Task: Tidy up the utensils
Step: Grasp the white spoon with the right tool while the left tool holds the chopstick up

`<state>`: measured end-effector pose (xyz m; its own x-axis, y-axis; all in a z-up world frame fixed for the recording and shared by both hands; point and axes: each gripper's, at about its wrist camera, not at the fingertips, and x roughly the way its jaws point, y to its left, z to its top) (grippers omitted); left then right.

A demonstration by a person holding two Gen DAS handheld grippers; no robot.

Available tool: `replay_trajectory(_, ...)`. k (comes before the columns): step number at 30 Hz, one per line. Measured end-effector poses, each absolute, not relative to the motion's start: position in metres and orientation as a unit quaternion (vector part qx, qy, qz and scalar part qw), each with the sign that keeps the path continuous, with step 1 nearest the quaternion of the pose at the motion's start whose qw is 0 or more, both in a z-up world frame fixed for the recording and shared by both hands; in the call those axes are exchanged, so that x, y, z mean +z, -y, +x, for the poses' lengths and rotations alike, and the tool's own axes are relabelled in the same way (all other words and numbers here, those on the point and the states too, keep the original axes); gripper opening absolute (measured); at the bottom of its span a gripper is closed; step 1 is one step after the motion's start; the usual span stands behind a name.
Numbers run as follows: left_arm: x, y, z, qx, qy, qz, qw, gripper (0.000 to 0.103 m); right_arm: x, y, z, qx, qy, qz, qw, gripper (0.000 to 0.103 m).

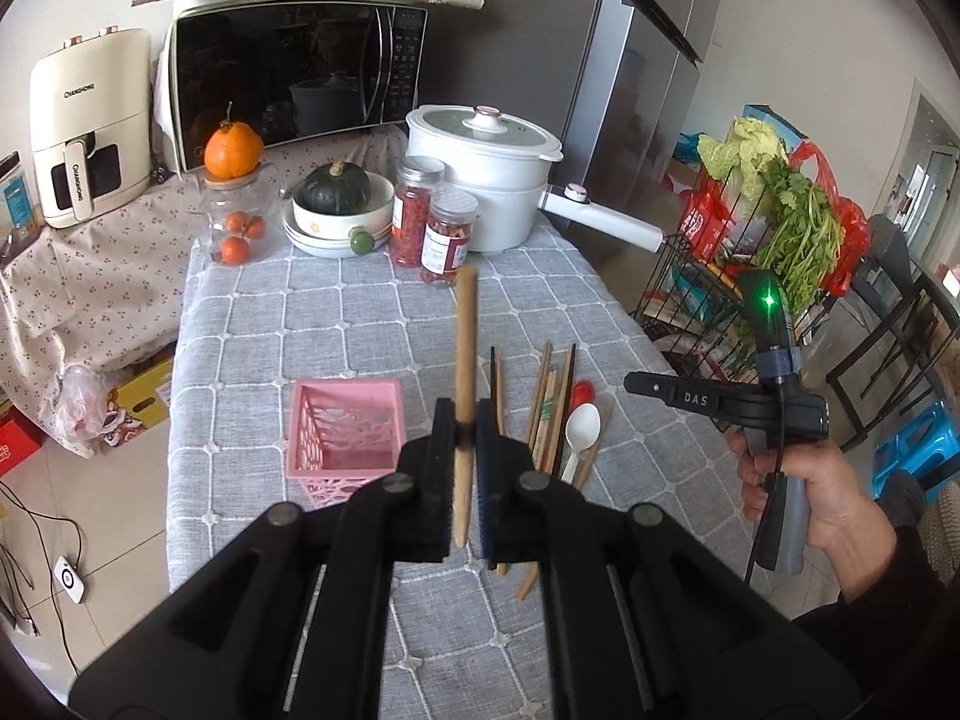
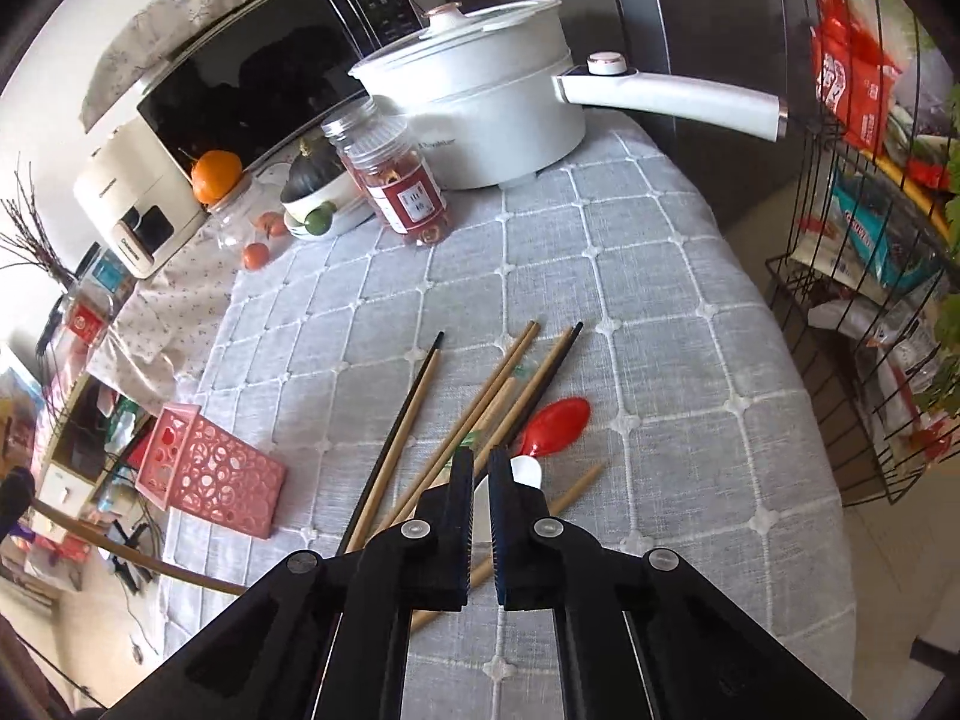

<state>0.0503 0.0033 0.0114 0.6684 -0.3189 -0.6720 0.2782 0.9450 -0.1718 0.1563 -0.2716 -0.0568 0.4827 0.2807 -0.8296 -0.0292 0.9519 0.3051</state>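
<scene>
My left gripper is shut on a long wooden utensil handle, held upright above the grey checked tablecloth. Just left of it stands a pink lattice basket. Several chopsticks, a white spoon and a red spoon lie in a loose pile on the cloth. My right gripper hovers over that pile, shut, with nothing visibly gripped. The white spoon shows through the slit between its fingers.
A white pot with a long handle, two red-filled jars, a bowl with a dark squash and a glass jar topped by an orange line the table's far end. A wire rack of groceries stands off the right edge.
</scene>
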Motion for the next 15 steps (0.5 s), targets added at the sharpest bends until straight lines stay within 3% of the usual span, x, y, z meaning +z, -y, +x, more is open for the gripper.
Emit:
replay_trajectory(1, 0.011, -0.004, 0.049, -0.164, -0.374, -0.029, 0.912, 0.007, -0.058, 0.274, 0.157, 0.092, -0.504, 0.133, 0.848, 0.007)
replay_trajectory(2, 0.011, -0.004, 0.049, -0.165, -0.376, -0.029, 0.911, 0.007, -0.063, 0.274, 0.159, 0.093, -0.513, 0.143, 0.842, 0.016)
replay_trajectory(3, 0.009, -0.003, 0.049, -0.167, -0.379, -0.027, 0.91, 0.007, -0.07, 0.276, 0.162, 0.091, -0.524, 0.152, 0.833, 0.031)
replay_trajectory(5, 0.005, 0.0, 0.049, -0.169, -0.384, -0.023, 0.907, 0.007, -0.079, 0.278, 0.162, 0.082, -0.539, 0.158, 0.824, 0.047)
replay_trajectory(11, -0.001, 0.003, 0.05, -0.174, -0.395, -0.021, 0.902, 0.007, -0.109, 0.271, 0.174, 0.08, -0.561, 0.165, 0.807, 0.047)
replay_trajectory(15, -0.005, 0.002, 0.052, -0.174, -0.403, -0.022, 0.898, 0.007, -0.129, 0.271, 0.18, 0.074, -0.572, 0.168, 0.8, 0.039)
